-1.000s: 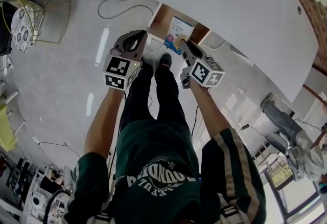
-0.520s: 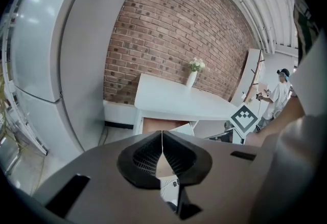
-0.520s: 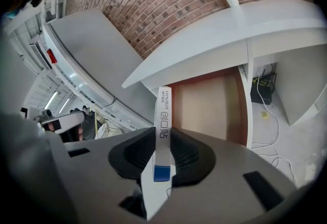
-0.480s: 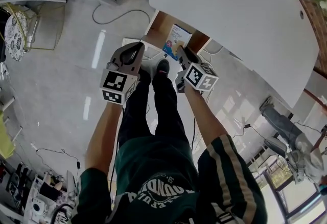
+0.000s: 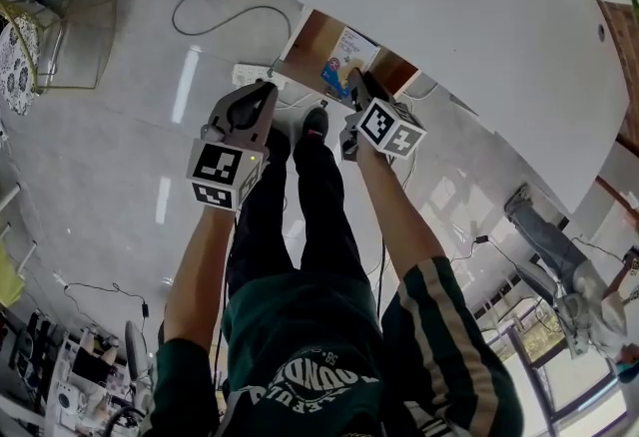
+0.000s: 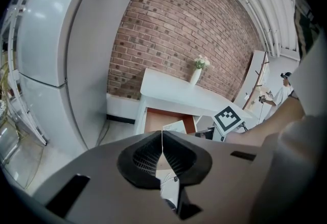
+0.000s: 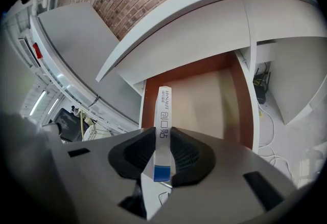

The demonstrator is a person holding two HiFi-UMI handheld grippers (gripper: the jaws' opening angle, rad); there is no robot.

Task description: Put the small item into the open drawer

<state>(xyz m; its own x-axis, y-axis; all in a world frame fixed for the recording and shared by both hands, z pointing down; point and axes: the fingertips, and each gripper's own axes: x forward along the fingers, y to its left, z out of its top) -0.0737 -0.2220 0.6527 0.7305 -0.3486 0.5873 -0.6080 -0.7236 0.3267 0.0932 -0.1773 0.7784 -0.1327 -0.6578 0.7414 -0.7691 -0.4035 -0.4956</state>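
Observation:
In the right gripper view my right gripper (image 7: 163, 135) is shut on a small flat box (image 7: 163, 113), white with blue print and seen edge-on, sticking out past the jaws. It points at the open drawer (image 7: 204, 100), whose brown floor looks bare. From the head view the box (image 5: 341, 58) hangs over the drawer (image 5: 308, 38) under the white table (image 5: 469, 16), with the right gripper (image 5: 355, 84) just behind it. My left gripper (image 5: 266, 91) stays lower left above the floor. Its jaws (image 6: 162, 138) are shut with nothing between them.
A tall grey fridge (image 6: 46, 44) stands left of the table, against a brick wall (image 6: 179, 23). A vase of flowers (image 6: 196, 68) sits on the tabletop. Cables (image 5: 215, 21) and a power strip (image 5: 250, 76) lie on the floor. Another person (image 5: 559, 255) is at the far right.
The right gripper has carried the box forward, closer over the open drawer. The left gripper has dropped back slightly and stays shut.

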